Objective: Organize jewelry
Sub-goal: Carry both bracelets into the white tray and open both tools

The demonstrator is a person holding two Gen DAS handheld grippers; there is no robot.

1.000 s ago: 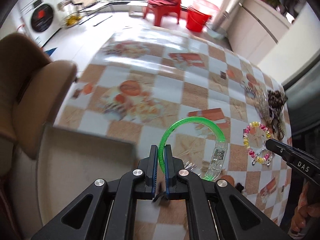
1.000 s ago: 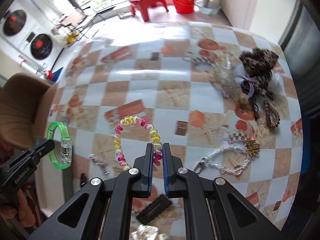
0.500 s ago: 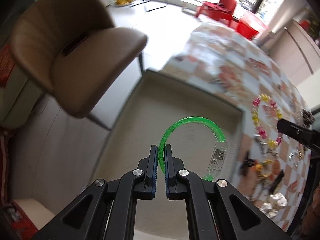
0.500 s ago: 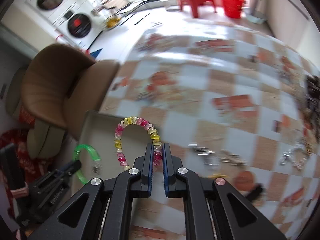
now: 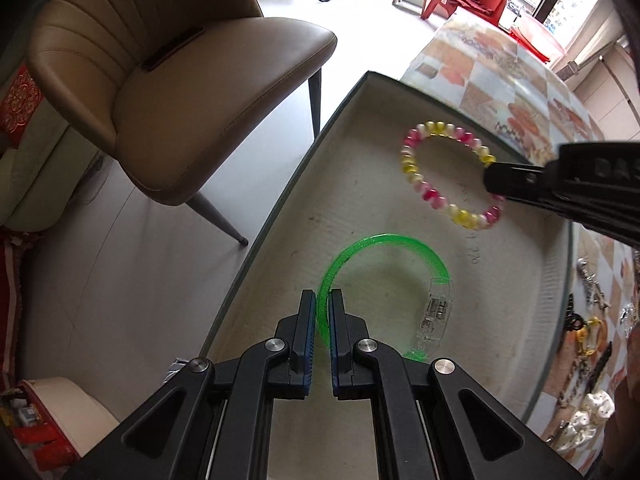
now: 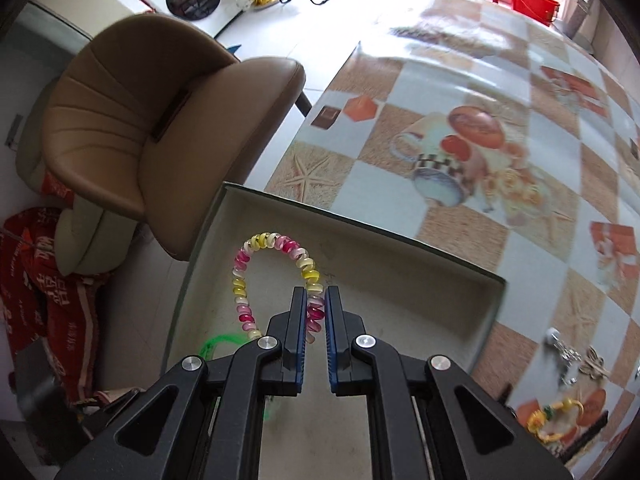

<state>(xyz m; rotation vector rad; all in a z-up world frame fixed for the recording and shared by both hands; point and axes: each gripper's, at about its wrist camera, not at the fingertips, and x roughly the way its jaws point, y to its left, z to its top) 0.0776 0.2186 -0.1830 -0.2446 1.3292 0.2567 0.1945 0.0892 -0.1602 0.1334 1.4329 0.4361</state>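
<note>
Right, both bangles are over the tray [image 5: 280, 216] now, neither set down yet.

L gripper [image 5: 323, 312]: tongs clamped on the green bangle [image 5: 384, 240], pinching the band edge-on w/ the clear clasp hanging off to the right. R gripper [image 6: 316, 308]: tongs clamped on the bead bangle [image 6: 276, 242], loop standing up ahead of the tips. Both point steeply down at the tray floor.

Risks, as I judge them:
- Two grippers share one tray. R gripper's tip sits just beside the green loop in the L view, so a careless drop could knock them together or tangle the loops.
- Green one is held by a thin edge; if it's let go from up high, it prob. rolls or bounces toward the tray wall, which looks low on the chair [image 5: 168, 92] side. Over that edge it's on the floor.
- Bead one is stretchy, may snag on a pad when the tongs part.

Views: the L cam shows both bangles whole and how near they sit, plus the leftover jewelry pile [image 5: 592, 340] at far right. The R cam hides most of the green bangle behind its own body but shows the tray's far wall and the tablecloth [image 6: 460, 152] beyond, w/ a few loose pieces at lower right.
</note>
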